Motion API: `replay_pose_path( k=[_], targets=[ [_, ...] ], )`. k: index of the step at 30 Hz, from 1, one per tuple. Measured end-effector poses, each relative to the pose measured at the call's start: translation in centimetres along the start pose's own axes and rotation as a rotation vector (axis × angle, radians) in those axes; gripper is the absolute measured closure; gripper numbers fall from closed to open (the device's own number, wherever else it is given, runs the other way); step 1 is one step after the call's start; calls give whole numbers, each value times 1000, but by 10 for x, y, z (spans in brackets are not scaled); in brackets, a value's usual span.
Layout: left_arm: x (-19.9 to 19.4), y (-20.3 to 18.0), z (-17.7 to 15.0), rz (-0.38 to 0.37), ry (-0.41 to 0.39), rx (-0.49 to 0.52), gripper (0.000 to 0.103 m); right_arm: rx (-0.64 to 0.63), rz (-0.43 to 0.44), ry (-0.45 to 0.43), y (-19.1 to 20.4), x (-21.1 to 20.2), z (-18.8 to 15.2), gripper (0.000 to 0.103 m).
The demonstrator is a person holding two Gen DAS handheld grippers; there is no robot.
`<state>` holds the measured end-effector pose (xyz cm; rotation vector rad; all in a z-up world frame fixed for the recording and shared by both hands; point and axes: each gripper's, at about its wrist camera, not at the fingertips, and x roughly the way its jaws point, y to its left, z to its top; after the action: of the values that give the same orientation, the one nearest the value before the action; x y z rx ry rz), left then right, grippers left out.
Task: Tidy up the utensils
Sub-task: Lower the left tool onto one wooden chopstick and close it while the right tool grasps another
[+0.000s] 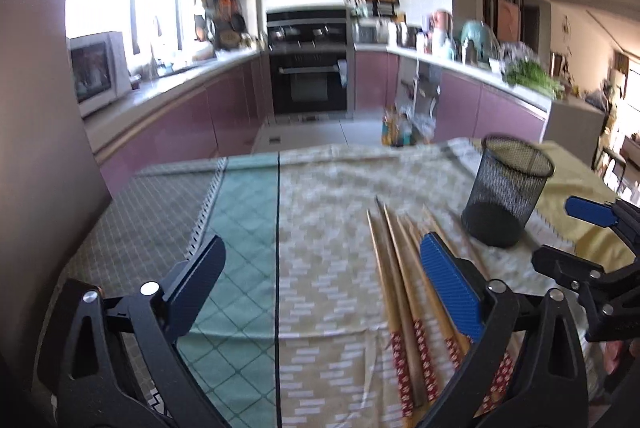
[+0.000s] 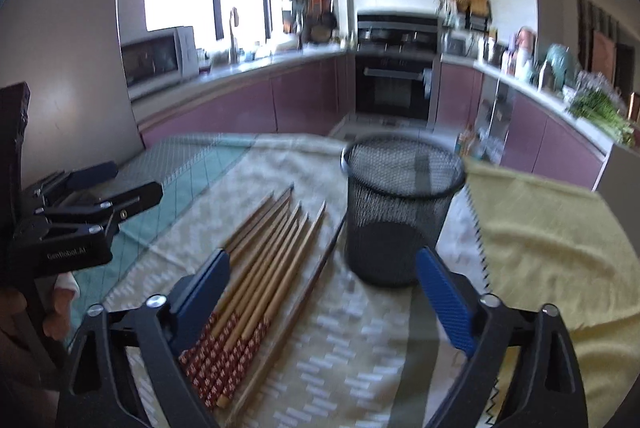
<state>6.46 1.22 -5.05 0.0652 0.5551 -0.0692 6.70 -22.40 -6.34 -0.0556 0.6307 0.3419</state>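
Several wooden chopsticks [image 1: 404, 292] with red patterned ends lie side by side on the tablecloth, also in the right wrist view [image 2: 260, 264]. A black mesh cup [image 1: 506, 189] stands upright and empty to their right, also in the right wrist view [image 2: 400, 211]. My left gripper [image 1: 324, 288] is open and empty, above the cloth just left of the chopsticks. My right gripper [image 2: 324, 288] is open and empty, above the chopsticks' right side, in front of the cup. It also shows in the left wrist view [image 1: 568, 232], and the left gripper shows in the right wrist view [image 2: 120, 183].
The table carries patterned cloths [image 1: 320, 228], with a yellow cloth [image 2: 552, 240] at the right. A wall [image 1: 36, 147] stands close on the left. Behind the table lies a kitchen with purple cabinets, an oven [image 1: 308, 67] and crowded counters.
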Motion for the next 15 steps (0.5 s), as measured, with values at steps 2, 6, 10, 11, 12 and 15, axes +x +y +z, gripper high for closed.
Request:
replay_pose_path(
  k=[2, 6, 10, 11, 12, 15],
  targets=[
    [14, 0, -4, -18, 57, 18, 17, 9, 12, 57, -2, 13, -5, 27],
    [44, -4, -13, -66, 164, 47, 33, 22, 30, 136, -2, 34, -6, 40],
    [62, -12, -16, -107, 228, 81, 36, 11, 15, 182, 0, 51, -5, 52],
    [67, -14, -17, -114, 242, 90, 39, 20, 15, 195, -2, 54, -5, 56],
    [70, -15, -16, -118, 251, 95, 43, 25, 16, 207, -2, 57, -5, 60],
    [79, -23, -15, -137, 279, 115, 45, 23, 20, 235, -2, 61, -6, 66]
  ],
)
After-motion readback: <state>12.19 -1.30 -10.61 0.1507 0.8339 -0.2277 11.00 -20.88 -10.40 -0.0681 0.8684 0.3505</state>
